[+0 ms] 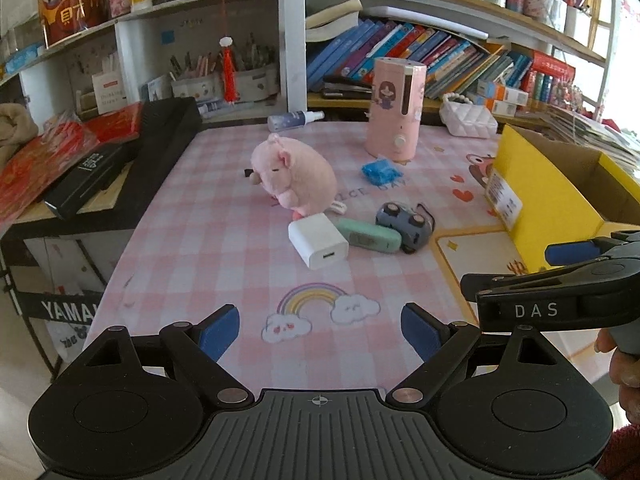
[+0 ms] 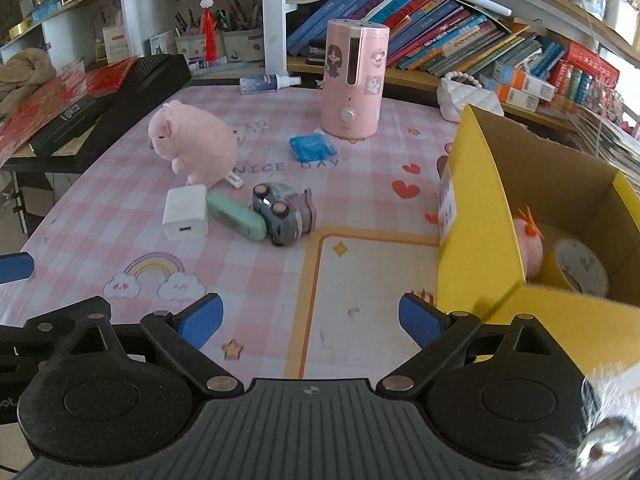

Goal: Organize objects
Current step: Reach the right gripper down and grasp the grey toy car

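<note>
A small heap of loose things lay mid-table on the pink checked cloth (image 1: 192,216): a white charger block (image 1: 318,241) touching a mint-green case (image 1: 370,235), a grey toy car (image 1: 406,220) tipped against that, and a pink plush pig (image 1: 294,174) just behind, all well apart from the yellow cardboard box (image 2: 480,216), which already held a pink toy (image 2: 528,242) and a roll of tape (image 2: 580,266). The left gripper (image 1: 320,330) and the right gripper (image 2: 310,316) both hovered near the table edge with jaws spread wide and nothing between them, so the step in hand looked like an approach for the next pick. That move would call for reaching forward to the heap, closing on one piece, likely the charger block as nearest the left gripper, and carrying it over the box wall.
</note>
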Motion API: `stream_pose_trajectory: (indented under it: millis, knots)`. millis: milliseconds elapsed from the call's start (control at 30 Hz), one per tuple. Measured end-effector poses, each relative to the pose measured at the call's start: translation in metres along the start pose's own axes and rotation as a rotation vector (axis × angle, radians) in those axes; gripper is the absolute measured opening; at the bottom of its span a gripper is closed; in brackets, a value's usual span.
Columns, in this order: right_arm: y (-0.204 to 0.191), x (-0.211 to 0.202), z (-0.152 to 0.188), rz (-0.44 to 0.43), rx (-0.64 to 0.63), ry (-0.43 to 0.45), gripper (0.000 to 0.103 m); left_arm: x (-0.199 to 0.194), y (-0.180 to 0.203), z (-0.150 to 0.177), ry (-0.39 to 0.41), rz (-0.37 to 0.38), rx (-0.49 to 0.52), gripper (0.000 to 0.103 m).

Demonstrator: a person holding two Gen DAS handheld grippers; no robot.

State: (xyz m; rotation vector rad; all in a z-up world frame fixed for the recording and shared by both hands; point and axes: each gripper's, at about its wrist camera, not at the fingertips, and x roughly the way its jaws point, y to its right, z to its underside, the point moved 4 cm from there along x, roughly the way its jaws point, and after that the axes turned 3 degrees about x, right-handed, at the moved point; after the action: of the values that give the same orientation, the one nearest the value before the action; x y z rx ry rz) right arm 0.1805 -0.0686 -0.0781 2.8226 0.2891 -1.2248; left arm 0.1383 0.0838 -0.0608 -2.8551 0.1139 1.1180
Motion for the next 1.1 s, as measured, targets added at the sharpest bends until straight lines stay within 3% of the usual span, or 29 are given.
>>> stream_pose_trajectory:
  millis: [367, 767, 967, 1100]
  knots:
    - [0.005, 0.034, -0.031, -0.057, -0.028, 0.004, 0.090, 0.028, -0.004, -0.021, -0.010, -0.042, -0.029, 0.089]
    - [0.001, 0.079, -0.061, -0.113, -0.046, -0.003, 0.076, 0.057, -0.002, -0.039, -0.033, -0.067, -0.030, 0.088]
    - [-0.004, 0.105, -0.069, -0.122, -0.072, -0.046, 0.065, 0.073, -0.004, -0.046, -0.052, -0.079, -0.040, 0.088]
    - [-0.003, 0.116, -0.072, -0.147, -0.063, -0.056, 0.061, 0.085, -0.003, -0.049, -0.067, -0.080, -0.036, 0.084]
